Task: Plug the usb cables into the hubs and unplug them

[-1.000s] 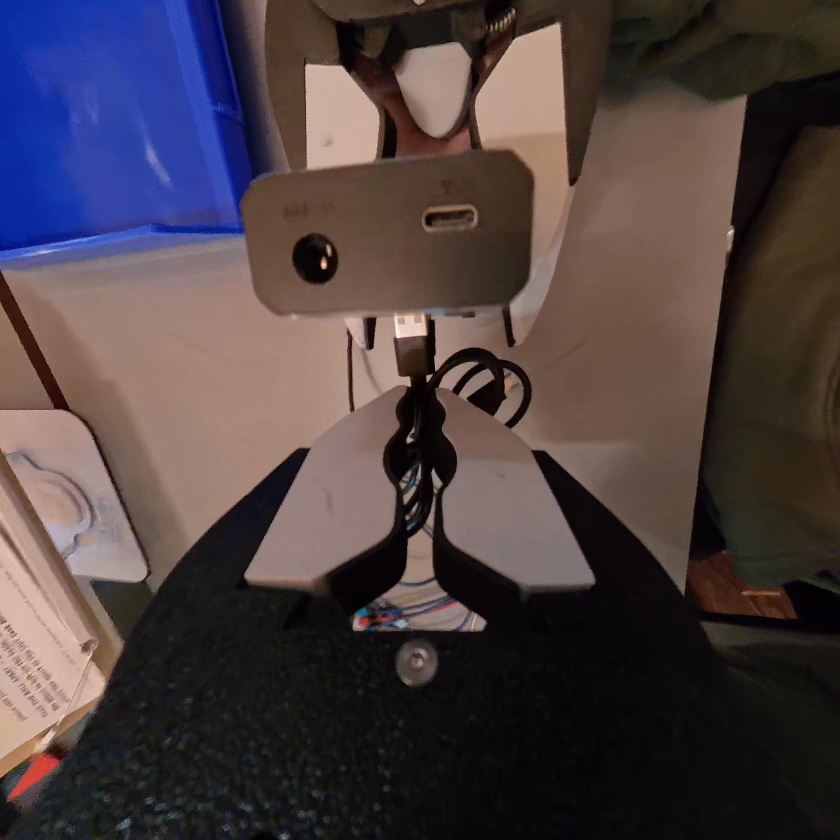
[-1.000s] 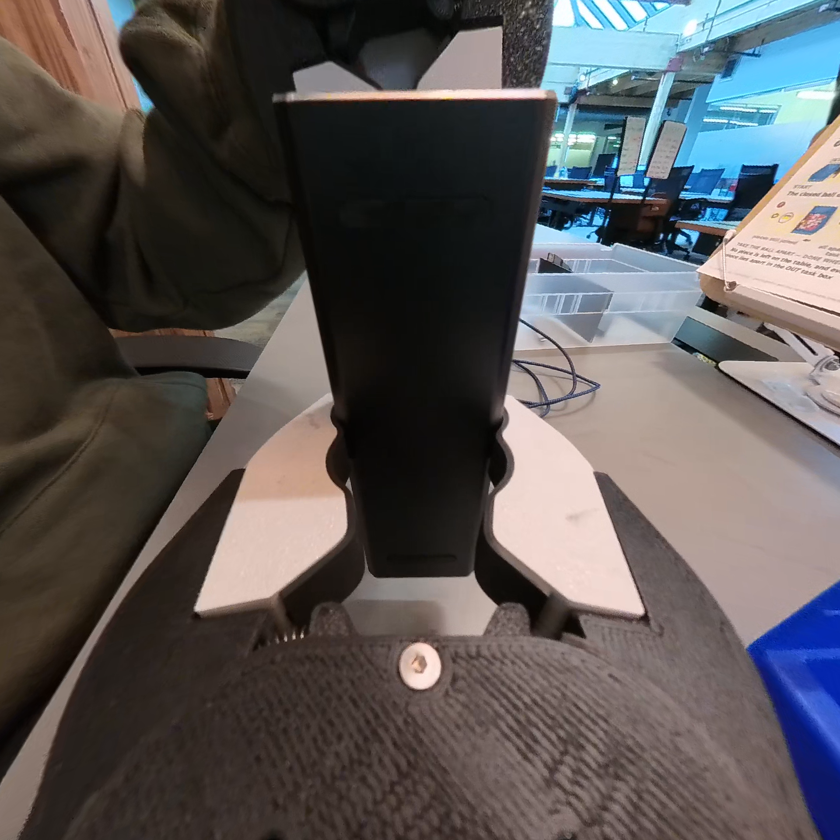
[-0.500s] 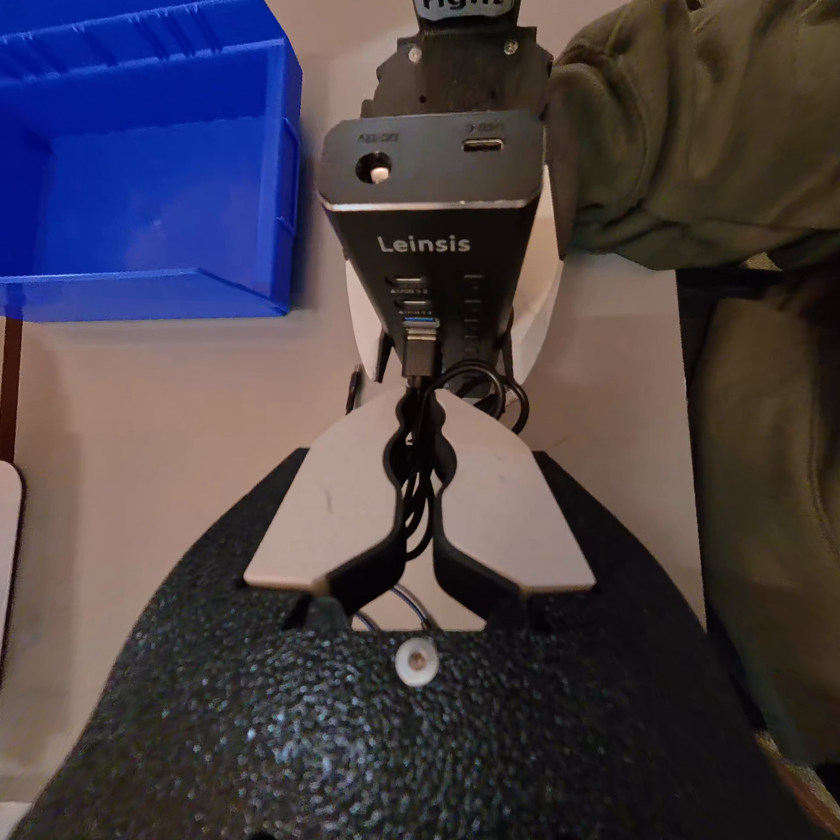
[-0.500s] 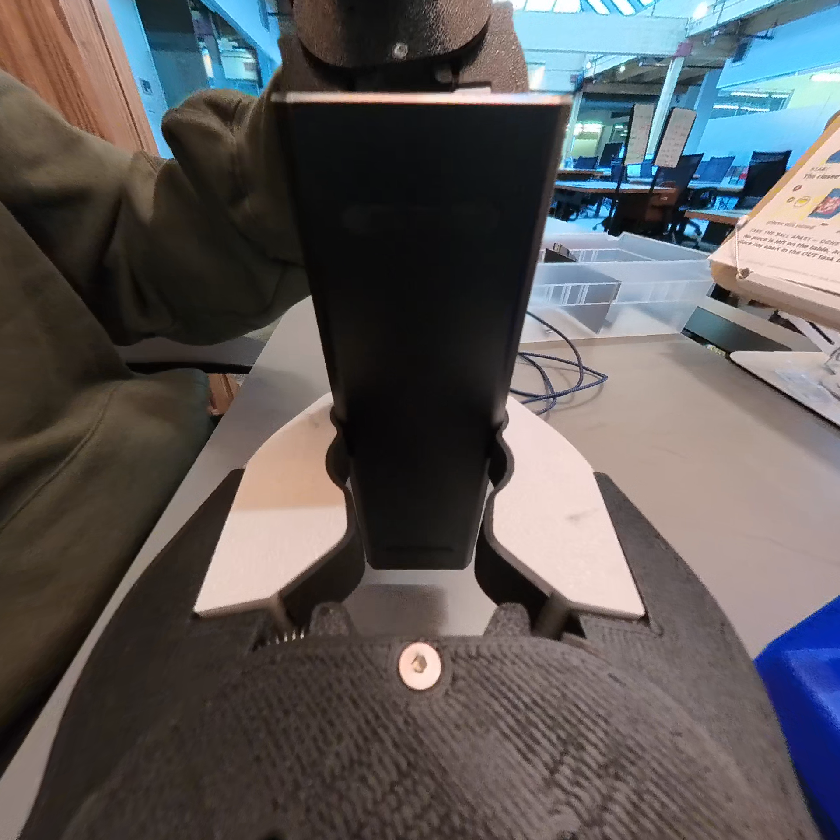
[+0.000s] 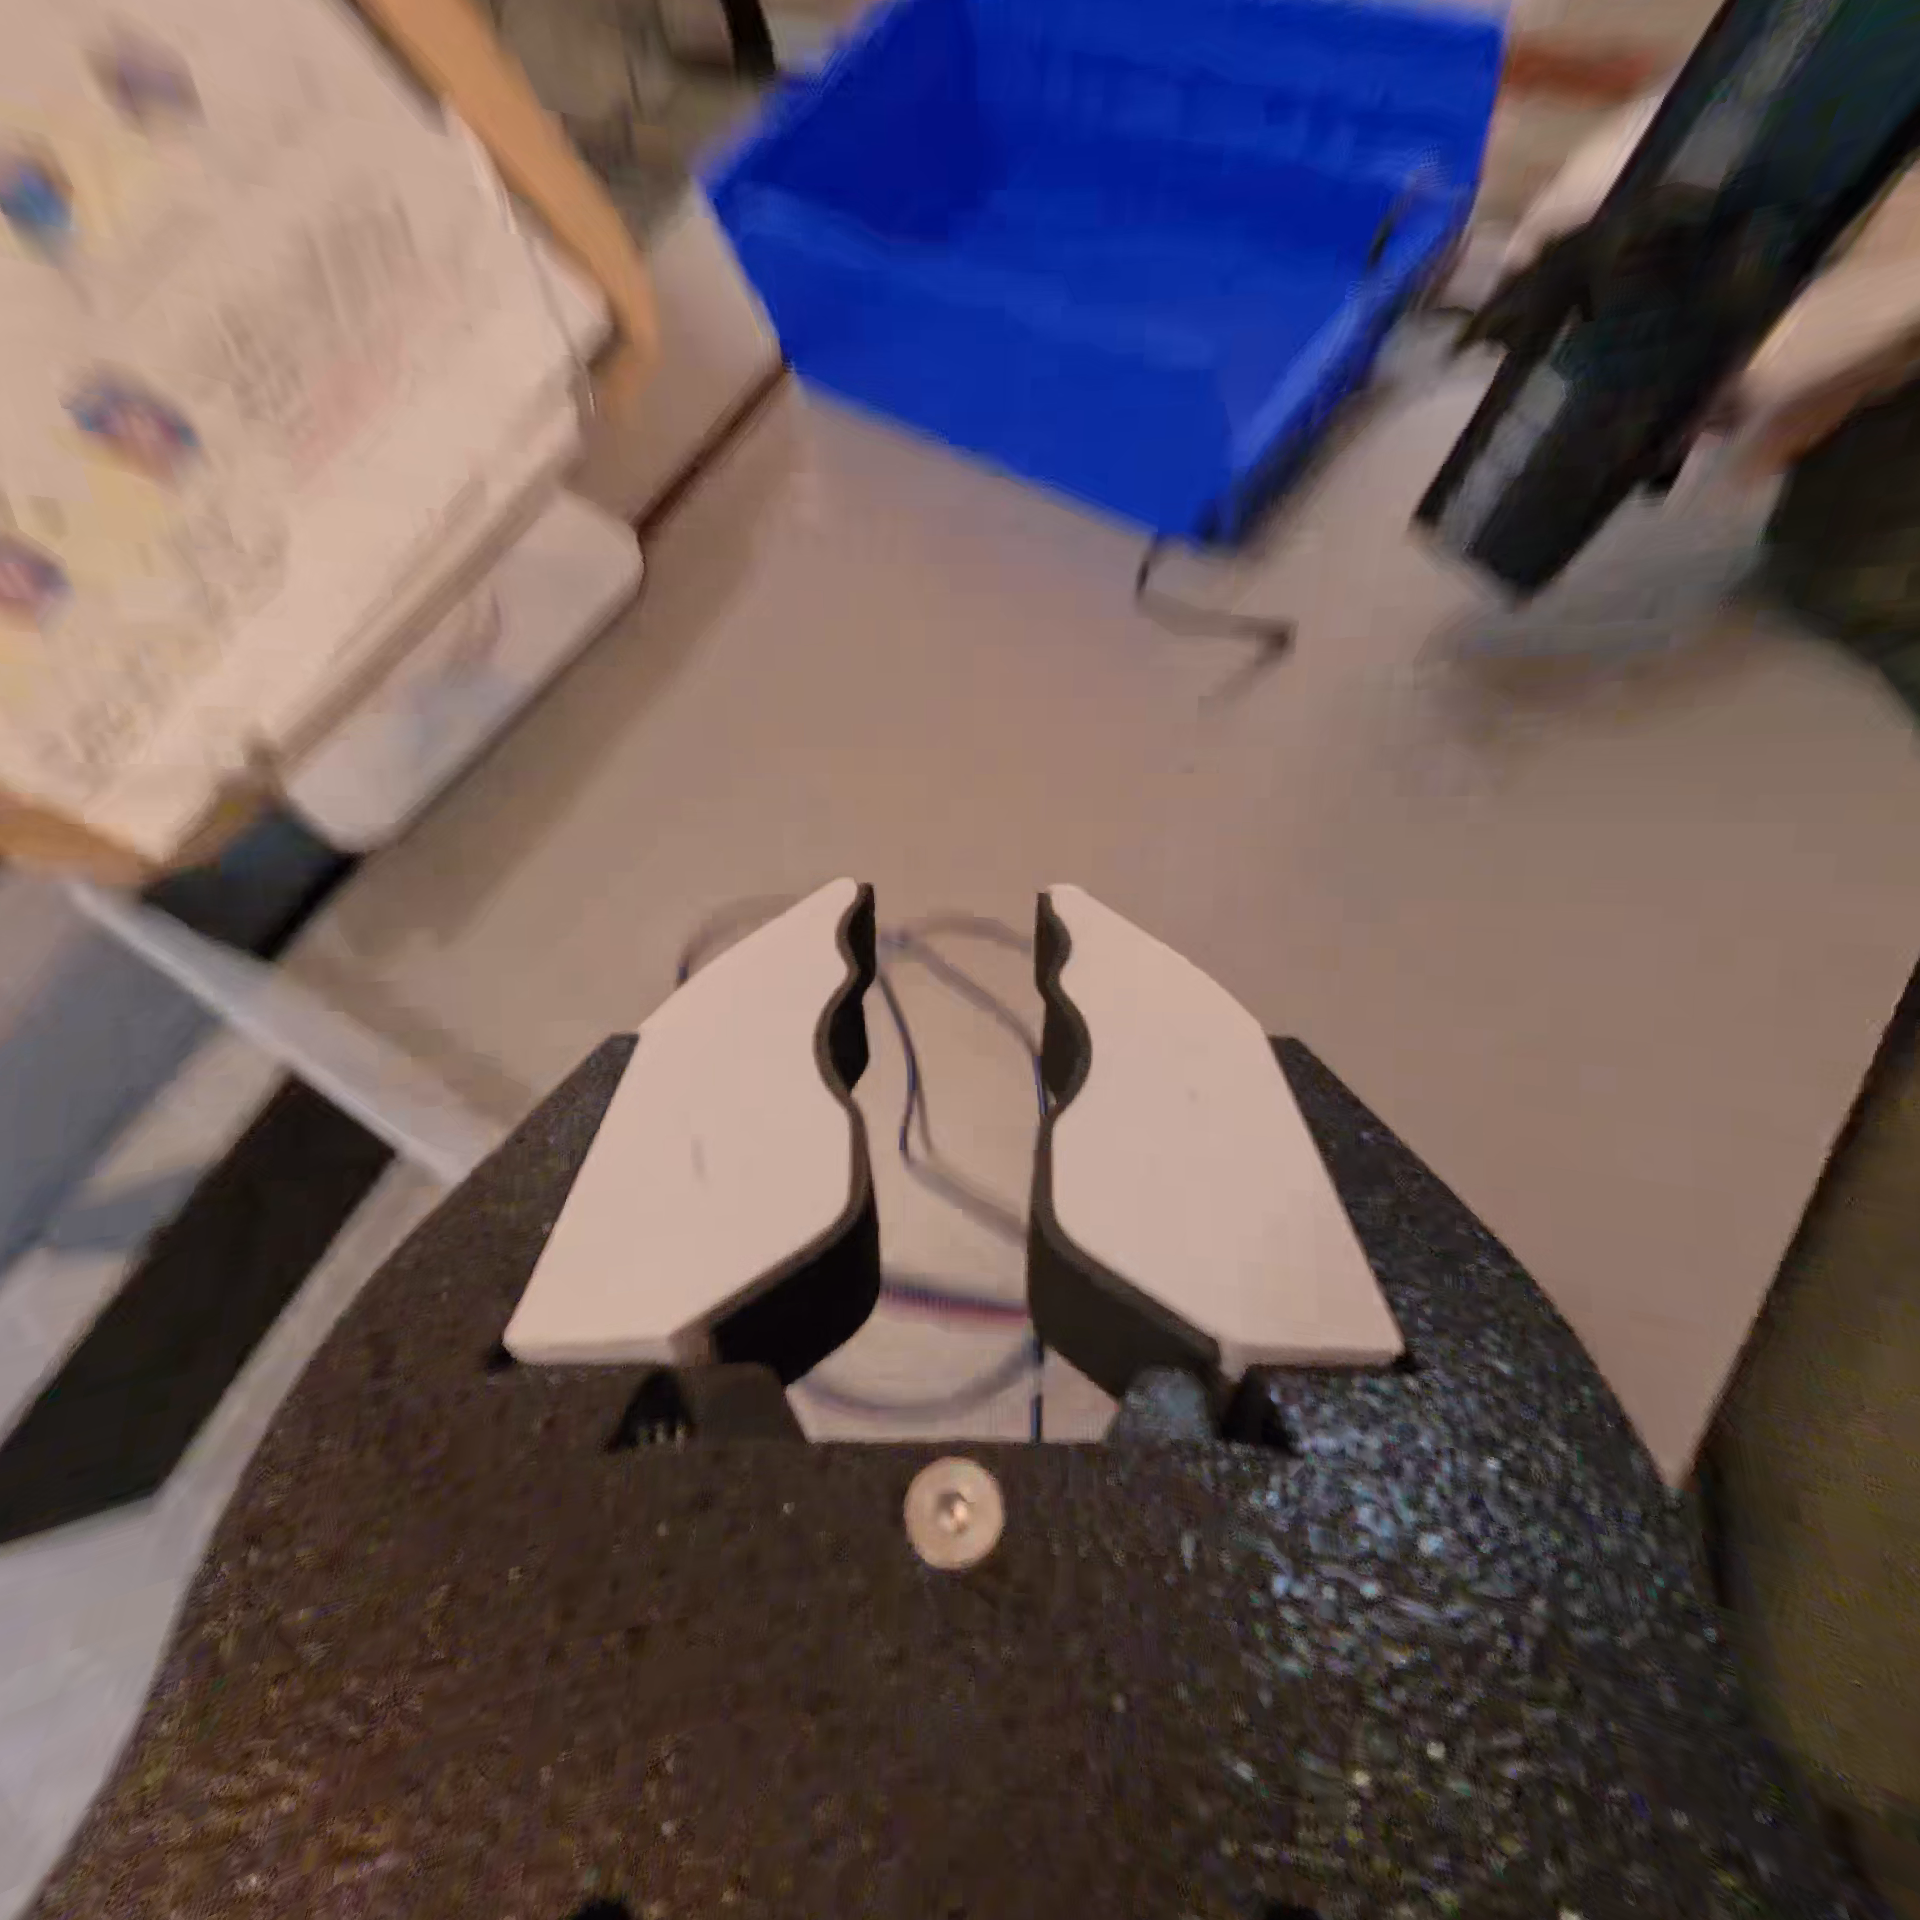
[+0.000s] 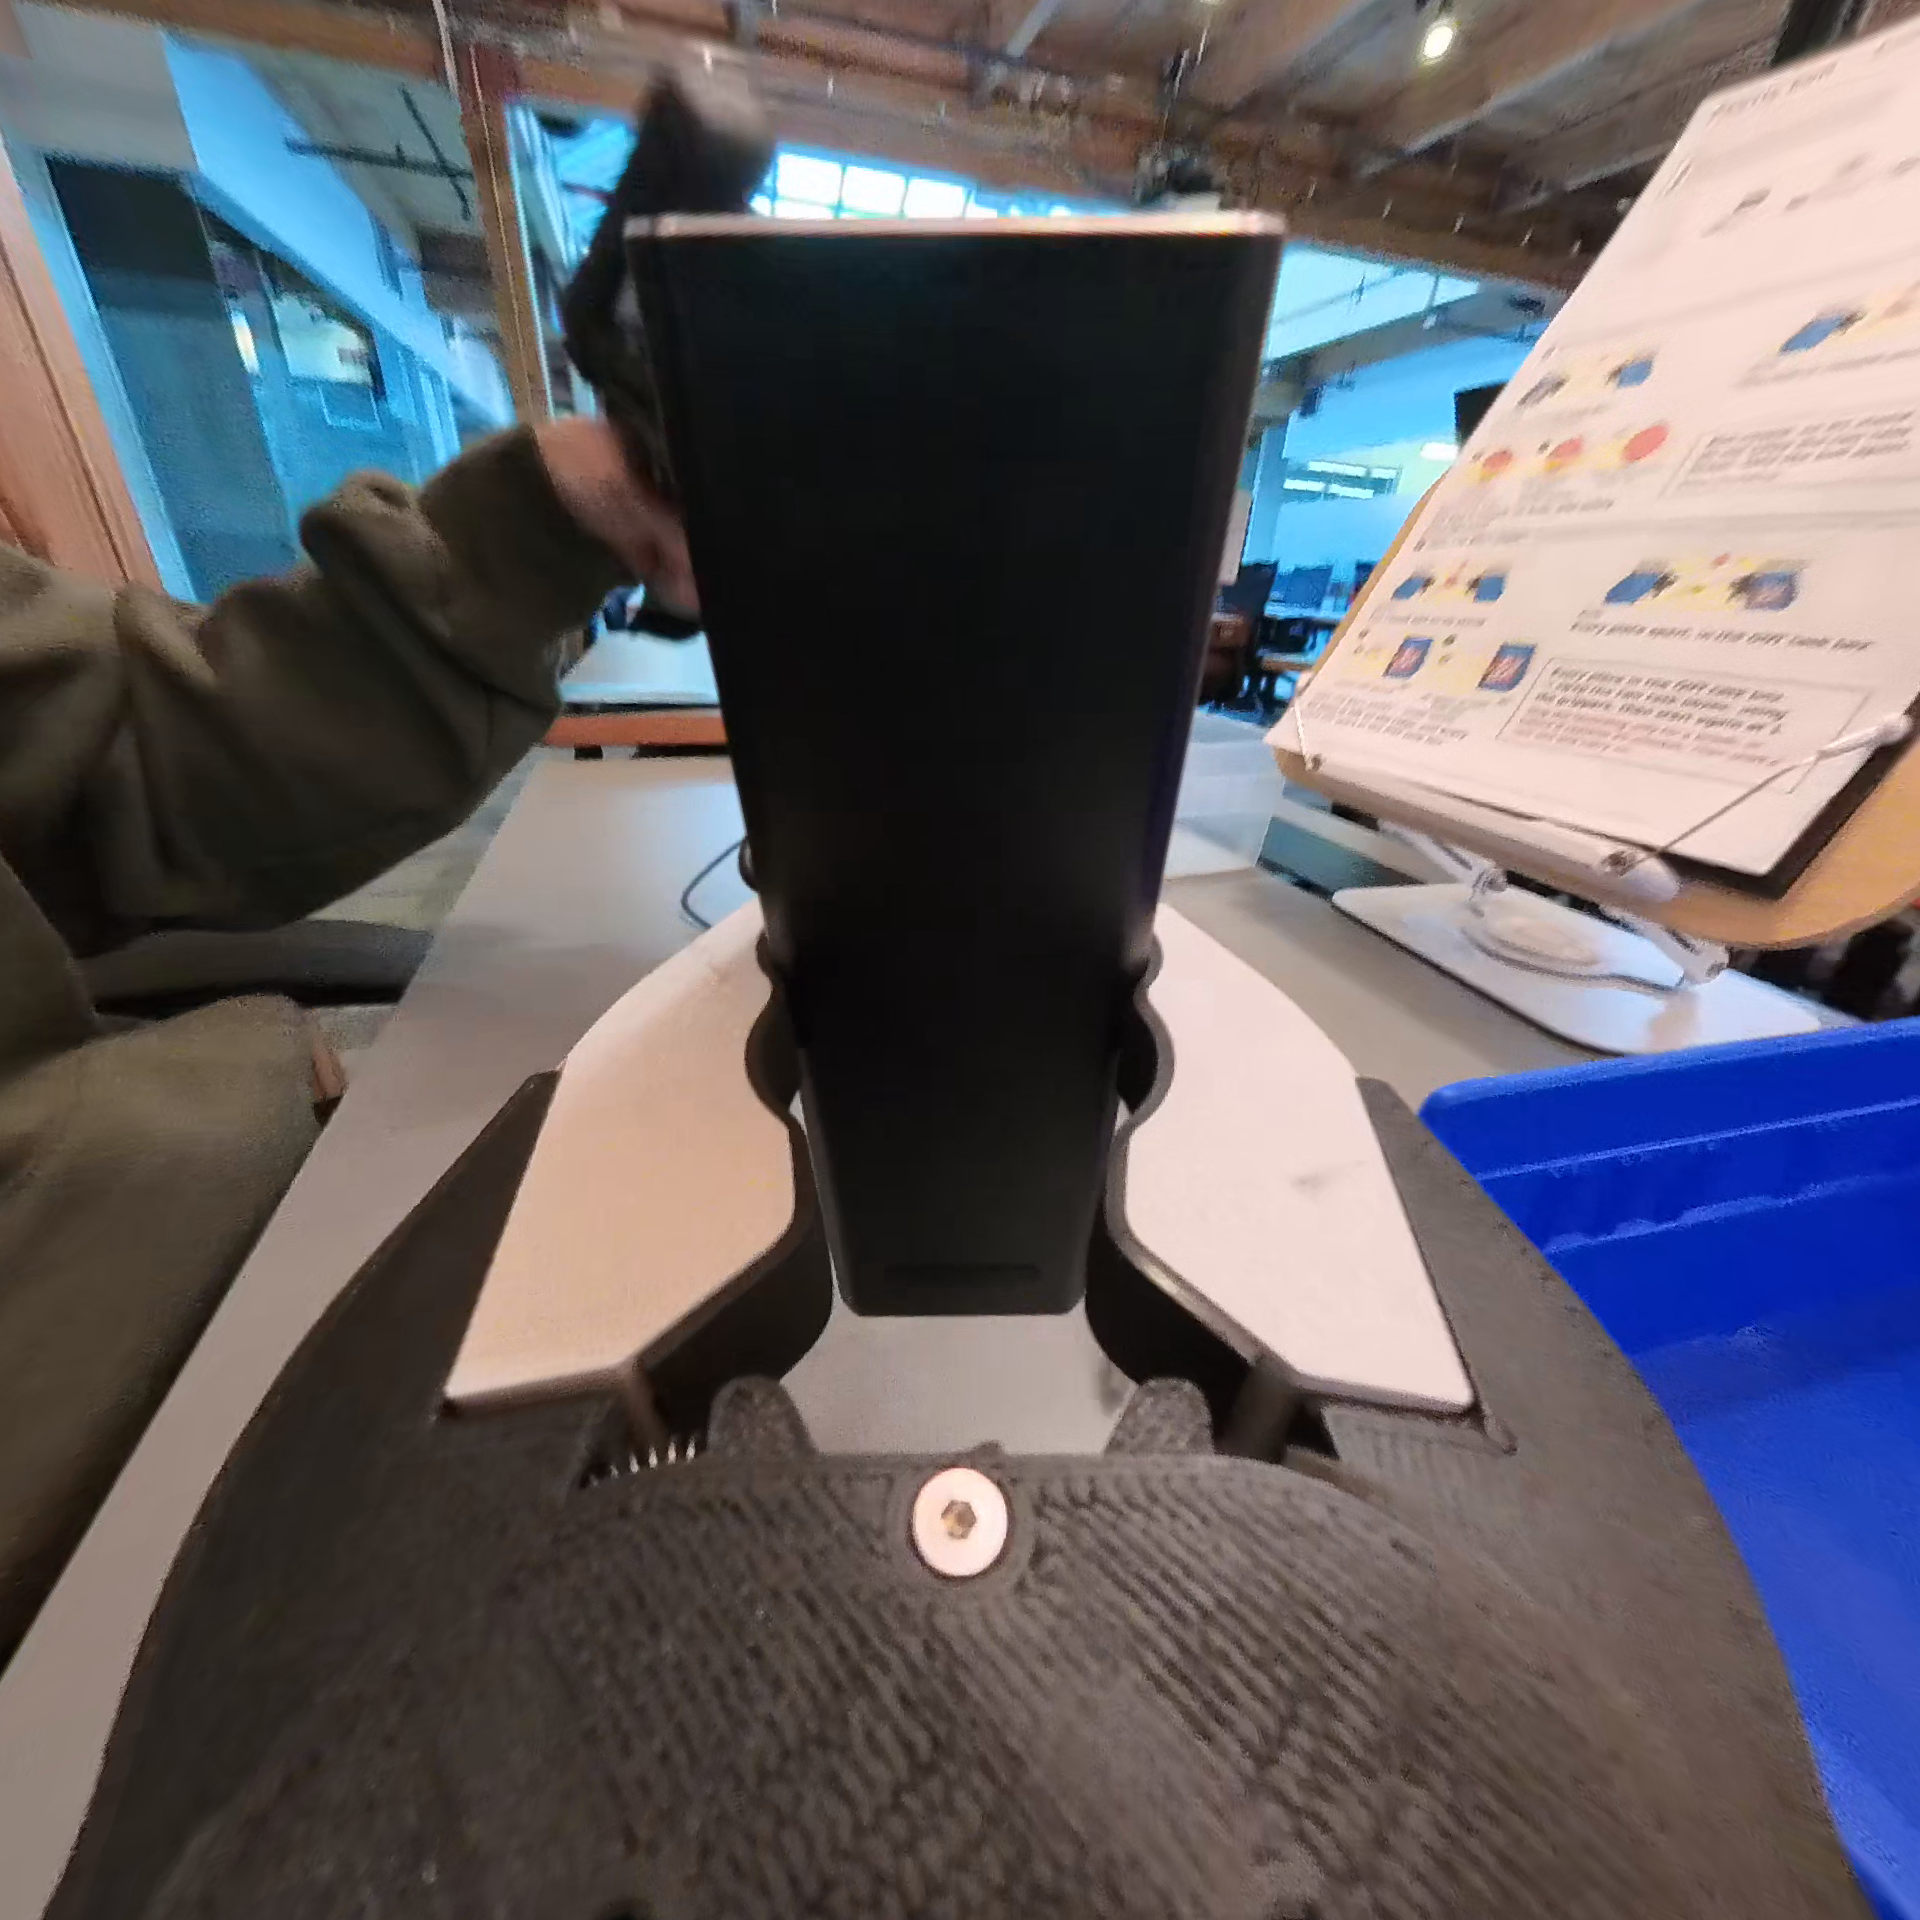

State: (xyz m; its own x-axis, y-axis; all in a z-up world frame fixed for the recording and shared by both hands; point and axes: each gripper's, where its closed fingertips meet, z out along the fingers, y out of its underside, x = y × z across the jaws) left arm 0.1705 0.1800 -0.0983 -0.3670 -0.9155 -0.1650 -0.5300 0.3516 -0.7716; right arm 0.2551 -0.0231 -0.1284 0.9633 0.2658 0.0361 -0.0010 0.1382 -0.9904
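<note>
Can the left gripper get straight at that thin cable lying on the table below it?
Probably yes: the left gripper is open and empty, the thin cable lies loose on the table between its fingers, nothing covering it.

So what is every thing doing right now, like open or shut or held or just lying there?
left gripper: open, holding nothing.
right gripper: shut on the hub.
hub: black, held upright between the fingers.
thin cable: lying loose on the table, below the open fingers.
table: bare in the middle.
blue bin: sitting on the table, looks empty, blurred.
instruction board: propped up tilted on its stand.
</note>
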